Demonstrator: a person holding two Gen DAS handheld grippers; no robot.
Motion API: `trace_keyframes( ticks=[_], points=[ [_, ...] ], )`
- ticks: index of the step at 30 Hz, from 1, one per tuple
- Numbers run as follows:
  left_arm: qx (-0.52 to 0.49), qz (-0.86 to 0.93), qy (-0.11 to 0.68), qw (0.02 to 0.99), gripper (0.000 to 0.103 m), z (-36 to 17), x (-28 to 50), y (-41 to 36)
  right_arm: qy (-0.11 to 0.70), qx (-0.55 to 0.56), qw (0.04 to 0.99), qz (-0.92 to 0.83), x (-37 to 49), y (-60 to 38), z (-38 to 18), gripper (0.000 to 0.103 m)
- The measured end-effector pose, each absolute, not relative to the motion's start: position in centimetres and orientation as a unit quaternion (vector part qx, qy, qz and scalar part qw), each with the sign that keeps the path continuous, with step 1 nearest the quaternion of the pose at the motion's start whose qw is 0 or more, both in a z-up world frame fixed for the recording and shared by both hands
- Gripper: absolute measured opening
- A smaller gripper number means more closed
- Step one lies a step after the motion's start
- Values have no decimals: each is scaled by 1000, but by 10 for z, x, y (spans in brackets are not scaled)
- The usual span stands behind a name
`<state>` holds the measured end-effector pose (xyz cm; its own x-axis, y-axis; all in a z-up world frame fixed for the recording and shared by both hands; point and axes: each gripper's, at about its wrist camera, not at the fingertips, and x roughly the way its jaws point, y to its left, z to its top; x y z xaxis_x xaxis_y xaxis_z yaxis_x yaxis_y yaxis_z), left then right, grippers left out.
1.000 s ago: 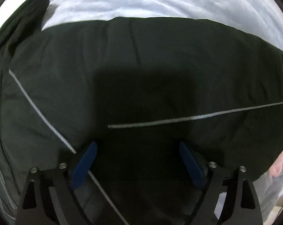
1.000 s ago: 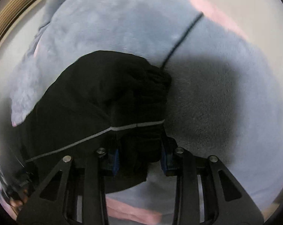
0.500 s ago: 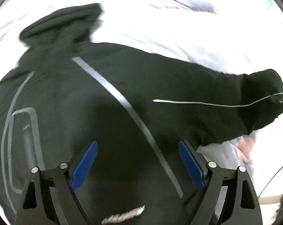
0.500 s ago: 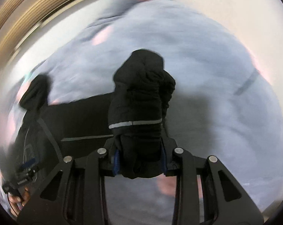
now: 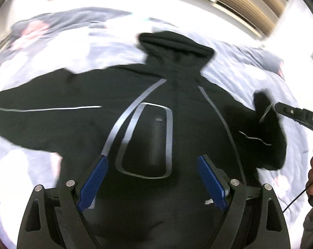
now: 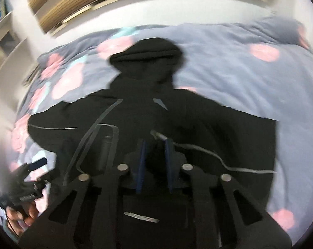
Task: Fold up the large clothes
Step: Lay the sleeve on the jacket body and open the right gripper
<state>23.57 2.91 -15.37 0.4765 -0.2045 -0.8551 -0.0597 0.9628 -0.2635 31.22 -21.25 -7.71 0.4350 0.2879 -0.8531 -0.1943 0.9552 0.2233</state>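
A large black jacket (image 5: pixel 156 95) with silver stripes lies spread on a bed, hood at the far end; it also shows in the right wrist view (image 6: pixel 148 108). My left gripper (image 5: pixel 152 178) is open and empty, hovering above the jacket's chest. My right gripper (image 6: pixel 154 155) is shut on the jacket's right sleeve cuff (image 6: pixel 156 143) and holds it over the jacket's body. In the left wrist view the right gripper (image 5: pixel 289 114) appears at the right edge with the sleeve (image 5: pixel 266 128) folded inward. The left gripper (image 6: pixel 30 178) shows at the lower left of the right wrist view.
The bed is covered with a grey-blue blanket (image 6: pixel 229 66) with pink spots. A wooden slatted headboard (image 6: pixel 90 2) and white wall stand behind it. Shelves (image 6: pixel 3 20) are at the far left.
Both grippers have pulled back and tilted up, so the whole jacket and hood now show. The right gripper has carried the sleeve cuff inward over the jacket's body.
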Motion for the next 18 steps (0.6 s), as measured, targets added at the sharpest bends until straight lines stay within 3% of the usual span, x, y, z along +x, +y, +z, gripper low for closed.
trace_keyframes(
  ticks=[5,8,13,18],
  points=[
    [-139,-22,509,849,89,-164,227,67,527,14,830,182,340,-127,-102,2],
    [-132,-11,516,847,89,-173,226,78,543,27,821,173,348,-120,-128,8],
    [-137,-1,530,837,89,-195,226,98,567,45,817,99,342,-169,-155,54],
    [-147,-1,543,827,89,-215,233,102,581,68,810,45,330,-232,-172,55]
  ],
)
